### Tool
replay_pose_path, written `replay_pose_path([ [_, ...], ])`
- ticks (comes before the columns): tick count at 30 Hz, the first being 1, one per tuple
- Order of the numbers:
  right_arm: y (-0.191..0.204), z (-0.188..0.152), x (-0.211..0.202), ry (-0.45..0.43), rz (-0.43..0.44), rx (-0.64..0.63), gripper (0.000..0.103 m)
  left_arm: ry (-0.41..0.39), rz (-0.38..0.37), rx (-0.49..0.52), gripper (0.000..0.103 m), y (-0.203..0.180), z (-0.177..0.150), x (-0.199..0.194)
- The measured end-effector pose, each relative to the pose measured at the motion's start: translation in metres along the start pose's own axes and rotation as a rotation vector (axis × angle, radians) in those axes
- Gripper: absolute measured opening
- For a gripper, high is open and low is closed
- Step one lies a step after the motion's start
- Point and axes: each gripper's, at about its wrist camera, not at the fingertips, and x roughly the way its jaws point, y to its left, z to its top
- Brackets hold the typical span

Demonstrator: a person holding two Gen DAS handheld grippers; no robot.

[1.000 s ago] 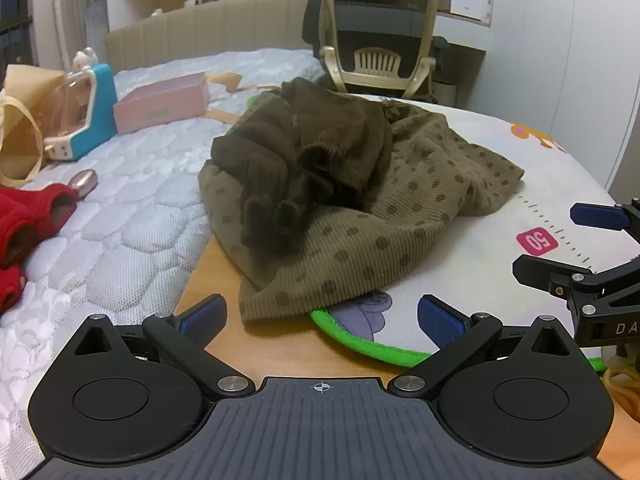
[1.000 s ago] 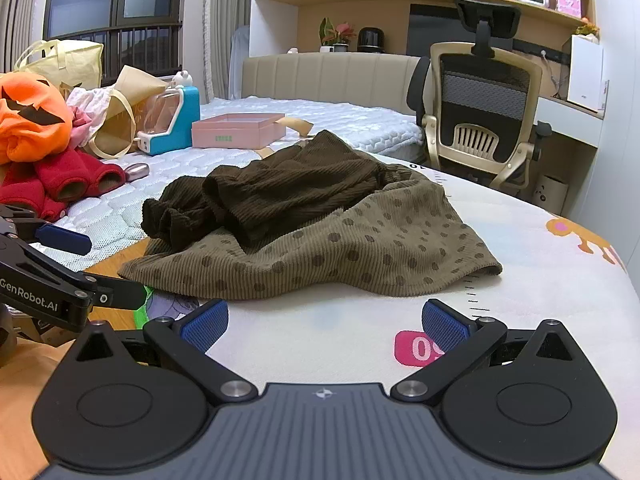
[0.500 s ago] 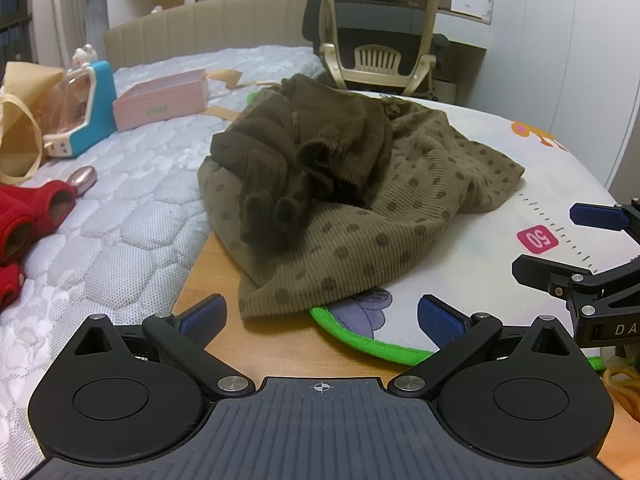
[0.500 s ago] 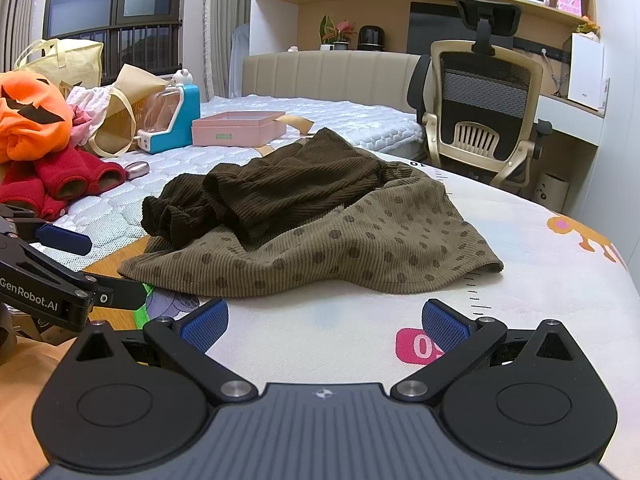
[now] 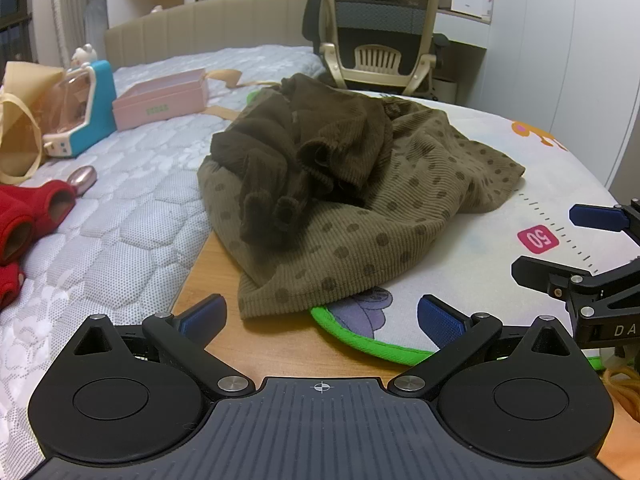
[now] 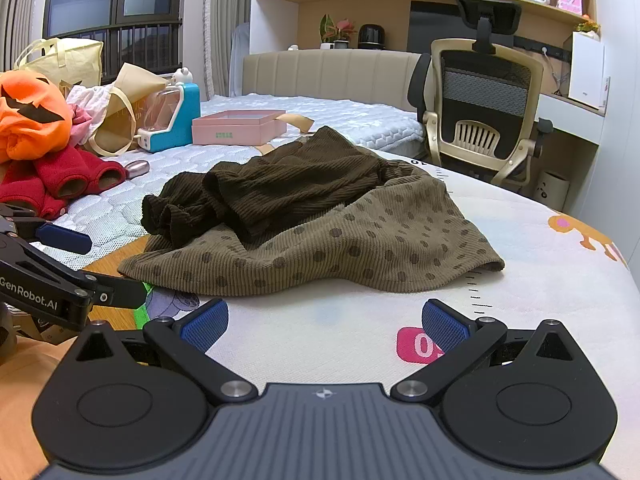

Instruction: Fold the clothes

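Corduroy garment (image 5: 360, 208) lies crumpled, unfolded; my left fingers (image 5: 202, 316) and right fingers (image 6: 204, 326) released, must first grasp its hem.

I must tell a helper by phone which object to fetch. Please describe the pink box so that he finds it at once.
Start at the bed with the white quilted mattress, behind the heap of brown clothes. The pink box lies there, right of a blue and white toy. It is the only flat, rectangular pink thing, with small green lettering on its side.

Black grippers (image 5: 320, 314) — blue-padded jaws, silver screws
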Motion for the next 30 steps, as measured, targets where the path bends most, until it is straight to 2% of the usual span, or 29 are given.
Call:
replay_pose_path([
  [11, 0.000, 0.000, 0.001, 0.005, 0.005, -0.002, 0.103, 0.004, -0.003, -0.004, 0.103, 0.001, 0.000, 0.001],
  [17, -0.012, 0.020, 0.014, 0.030, 0.075, 0.027, 0.103, 0.000, -0.014, -0.002, 0.103, 0.007, 0.007, 0.004],
  [20, -0.034, 0.045, 0.034, 0.032, 0.130, 0.100, 0.103, -0.043, -0.065, -0.021, 0.103, 0.020, 0.030, 0.007],
  [24, -0.065, 0.066, 0.082, 0.074, 0.209, 0.238, 0.103, -0.114, -0.149, -0.085, 0.103, 0.049, 0.076, 0.024],
  [27, -0.085, 0.072, 0.120, 0.129, 0.232, 0.333, 0.103, -0.098, -0.189, -0.143, 0.103, 0.073, 0.108, 0.057],
  [30, -0.096, 0.068, 0.149, 0.196, 0.215, 0.385, 0.103, -0.055, -0.199, -0.197, 0.103, 0.099, 0.128, 0.096],
])
